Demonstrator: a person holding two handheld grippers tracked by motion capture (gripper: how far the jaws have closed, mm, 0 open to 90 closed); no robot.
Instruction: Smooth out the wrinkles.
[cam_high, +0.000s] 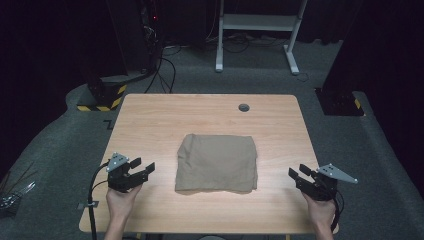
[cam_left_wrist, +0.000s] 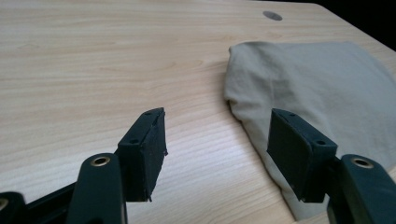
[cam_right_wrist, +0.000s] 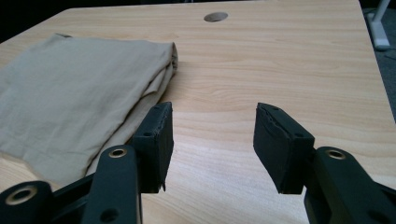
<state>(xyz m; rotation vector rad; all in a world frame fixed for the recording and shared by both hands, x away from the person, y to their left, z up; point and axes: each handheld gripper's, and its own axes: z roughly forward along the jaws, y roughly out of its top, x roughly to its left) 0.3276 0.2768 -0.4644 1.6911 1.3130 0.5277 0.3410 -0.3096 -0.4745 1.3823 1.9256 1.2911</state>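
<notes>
Even overhead light falls on the pale wooden desk (cam_high: 150, 120), leaving the room around it nearly black. The folded beige cloth (cam_high: 216, 162) casts only a thin, soft shadow. Both gripper views are sharp nearby, softening toward the upper frame.

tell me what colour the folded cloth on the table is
Plain khaki-beige, no pattern, on the folded cloth; it shows best in the high view.

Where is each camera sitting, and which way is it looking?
High view: above the person's side, looking forward and down on the table; forearms, left gripper and right gripper show.
Left gripper view: rides the left gripper, looking past its open jaws at the folded cloth.
Right gripper view: rides the right gripper, jaws open, cloth at its left.
All views share the cloth and the table's hole.
</notes>
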